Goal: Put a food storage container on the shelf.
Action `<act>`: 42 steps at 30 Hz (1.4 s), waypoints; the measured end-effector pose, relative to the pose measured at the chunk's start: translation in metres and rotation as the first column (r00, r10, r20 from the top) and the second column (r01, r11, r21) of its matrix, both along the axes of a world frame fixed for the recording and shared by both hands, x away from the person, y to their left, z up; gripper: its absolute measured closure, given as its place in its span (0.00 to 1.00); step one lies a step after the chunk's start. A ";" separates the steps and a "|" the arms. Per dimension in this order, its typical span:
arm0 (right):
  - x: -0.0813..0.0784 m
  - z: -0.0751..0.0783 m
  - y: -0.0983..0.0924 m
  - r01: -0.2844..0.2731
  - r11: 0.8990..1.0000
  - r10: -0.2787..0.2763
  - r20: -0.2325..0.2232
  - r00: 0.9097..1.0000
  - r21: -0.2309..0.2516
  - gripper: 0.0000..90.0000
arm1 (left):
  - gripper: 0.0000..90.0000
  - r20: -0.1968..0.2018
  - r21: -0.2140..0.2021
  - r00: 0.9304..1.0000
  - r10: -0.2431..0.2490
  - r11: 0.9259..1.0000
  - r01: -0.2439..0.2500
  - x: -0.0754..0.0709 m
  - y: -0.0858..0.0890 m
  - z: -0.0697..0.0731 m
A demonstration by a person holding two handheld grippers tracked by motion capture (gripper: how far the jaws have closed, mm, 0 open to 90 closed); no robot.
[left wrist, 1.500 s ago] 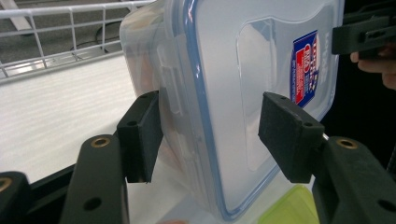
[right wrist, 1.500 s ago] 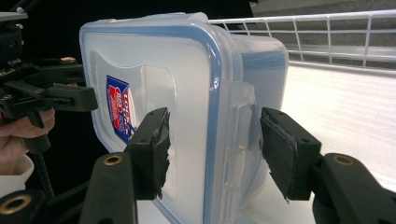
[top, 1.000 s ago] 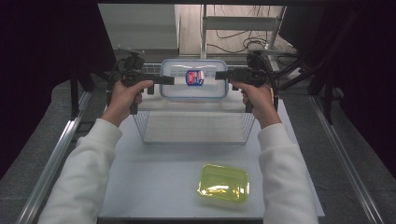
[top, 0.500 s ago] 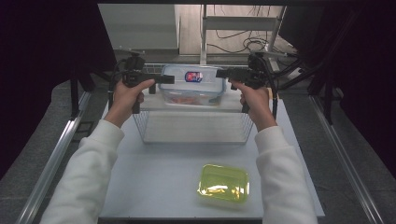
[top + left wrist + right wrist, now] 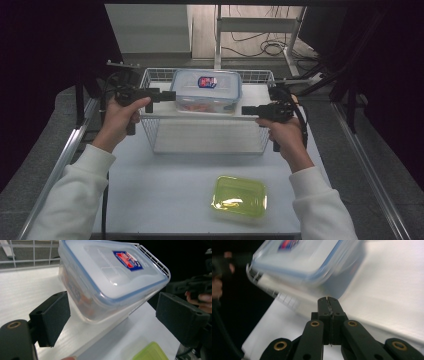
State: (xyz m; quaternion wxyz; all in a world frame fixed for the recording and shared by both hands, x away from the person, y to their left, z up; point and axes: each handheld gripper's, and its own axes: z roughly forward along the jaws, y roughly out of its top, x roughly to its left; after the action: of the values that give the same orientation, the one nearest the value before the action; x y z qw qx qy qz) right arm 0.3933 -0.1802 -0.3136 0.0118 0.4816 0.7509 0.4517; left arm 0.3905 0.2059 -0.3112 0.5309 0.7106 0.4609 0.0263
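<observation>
A white table (image 5: 165, 200) stands in a dim room, dark curtains at both sides, grey floor with metal rails along the edges and loose cables on the lit floor beyond the far end. On it sits a wire basket (image 5: 150, 131), and inside the basket, toward its far side, a clear lidded container (image 5: 206, 91) with a blue-rimmed lid, a red and blue label and something orange within. Near the front edge, well apart from the basket, lies a yellow-green lid (image 5: 239, 195). In the high view the left gripper (image 5: 169, 95) is held at the container's left end and the right gripper (image 5: 247, 110) at the basket's right front, both in white-sleeved arms. The left gripper view shows what the high view cannot: its two black pads (image 5: 51, 317) stand wide apart, with the container between and beyond them, not touched; the other hand appears at the far right. The right gripper view, blurred, shows its jaws pressed together on nothing, the container just beyond their tips.
</observation>
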 end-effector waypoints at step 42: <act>0.012 -0.018 0.020 -0.035 0.999 0.033 0.048 0.998 0.030 0.99 | 0.13 -0.007 0.028 1.000 -0.017 0.999 0.017 -0.015 -0.001 -0.013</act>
State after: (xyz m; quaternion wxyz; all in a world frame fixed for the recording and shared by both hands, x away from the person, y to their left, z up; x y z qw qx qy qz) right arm 0.4056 -0.1606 -0.3314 0.0147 0.4580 0.7514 0.4748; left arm 0.3751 0.2047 -0.3238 0.5196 0.7219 0.4563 0.0257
